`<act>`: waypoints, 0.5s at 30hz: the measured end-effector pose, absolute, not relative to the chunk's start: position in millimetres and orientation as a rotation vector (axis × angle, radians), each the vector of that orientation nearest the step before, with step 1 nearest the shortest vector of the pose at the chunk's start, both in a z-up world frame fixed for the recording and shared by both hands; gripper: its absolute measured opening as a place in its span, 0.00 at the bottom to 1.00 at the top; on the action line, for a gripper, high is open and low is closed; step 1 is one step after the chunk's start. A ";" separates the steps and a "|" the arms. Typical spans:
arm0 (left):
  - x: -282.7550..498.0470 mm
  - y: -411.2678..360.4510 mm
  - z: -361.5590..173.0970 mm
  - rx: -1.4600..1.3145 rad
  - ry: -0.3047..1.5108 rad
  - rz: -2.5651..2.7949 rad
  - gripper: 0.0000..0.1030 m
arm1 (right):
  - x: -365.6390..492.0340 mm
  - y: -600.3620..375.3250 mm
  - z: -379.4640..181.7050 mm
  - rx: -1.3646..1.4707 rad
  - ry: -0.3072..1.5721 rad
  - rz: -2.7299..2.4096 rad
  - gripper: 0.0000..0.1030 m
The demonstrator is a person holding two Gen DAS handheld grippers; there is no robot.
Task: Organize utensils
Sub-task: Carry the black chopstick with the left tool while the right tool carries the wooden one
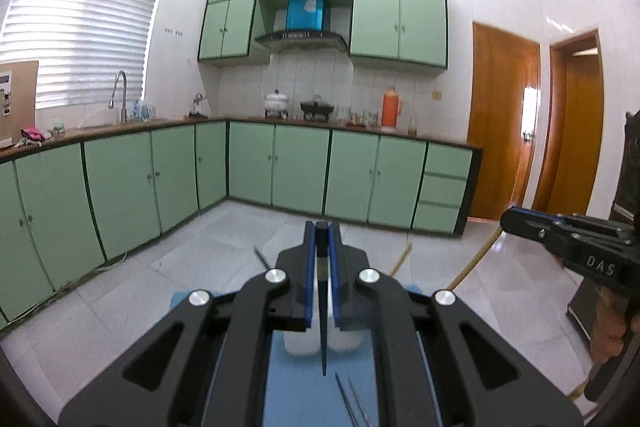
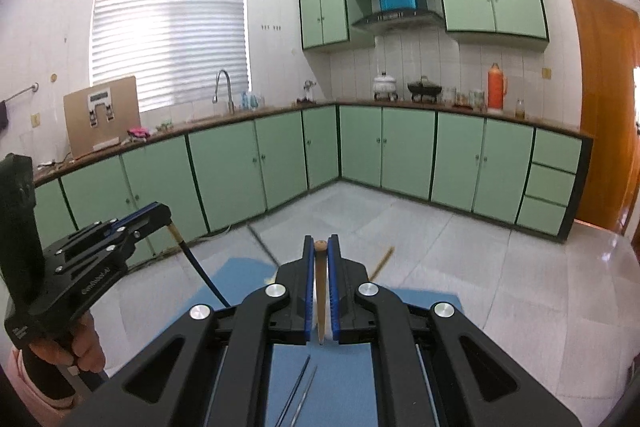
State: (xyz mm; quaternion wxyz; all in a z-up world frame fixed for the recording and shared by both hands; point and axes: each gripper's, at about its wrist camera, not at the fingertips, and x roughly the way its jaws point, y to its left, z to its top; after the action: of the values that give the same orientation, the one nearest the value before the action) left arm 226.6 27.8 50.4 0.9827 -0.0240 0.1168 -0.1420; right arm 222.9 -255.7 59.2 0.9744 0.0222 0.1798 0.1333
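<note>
My left gripper (image 1: 321, 231) is shut on a dark blue chopstick (image 1: 322, 311) that hangs tip-down between its pads, above a blue mat (image 1: 296, 395). In the right wrist view the same gripper (image 2: 163, 213) shows at the left, the dark chopstick (image 2: 200, 273) slanting down from it. My right gripper (image 2: 320, 246) is shut on a brown wooden chopstick (image 2: 320, 299), also tip-down. From the left wrist view it (image 1: 505, 223) sits at the right edge, with the tan chopstick (image 1: 474, 265) trailing below. Two thin dark chopsticks (image 2: 300, 391) lie on the mat (image 2: 240, 277).
A white container (image 1: 298, 345) stands on the mat under the fingers. A loose tan chopstick (image 2: 382, 262) and a dark one (image 2: 264, 245) lie beyond the mat. Green kitchen cabinets (image 1: 280, 167), a counter with a sink, pots and an orange flask, and wooden doors (image 1: 500, 123) ring the tiled floor.
</note>
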 end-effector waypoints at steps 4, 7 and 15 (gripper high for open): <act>245.7 21.6 69.2 -0.058 0.183 -0.280 0.05 | 245.8 -256.4 76.4 0.060 0.331 0.278 0.06; 262.7 15.3 74.7 -0.066 0.159 -0.272 0.05 | 263.1 -254.2 83.7 0.055 0.319 0.275 0.06; 315.8 -1.5 69.4 -0.081 0.136 -0.252 0.05 | 320.1 -247.1 73.5 0.035 0.352 0.245 0.06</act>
State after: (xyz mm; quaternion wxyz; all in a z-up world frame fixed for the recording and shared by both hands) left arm 315.8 -1.5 69.4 0.9890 -0.0402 0.0677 -0.1255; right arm 320.1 -247.1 73.5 0.9769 0.0174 0.1748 0.1216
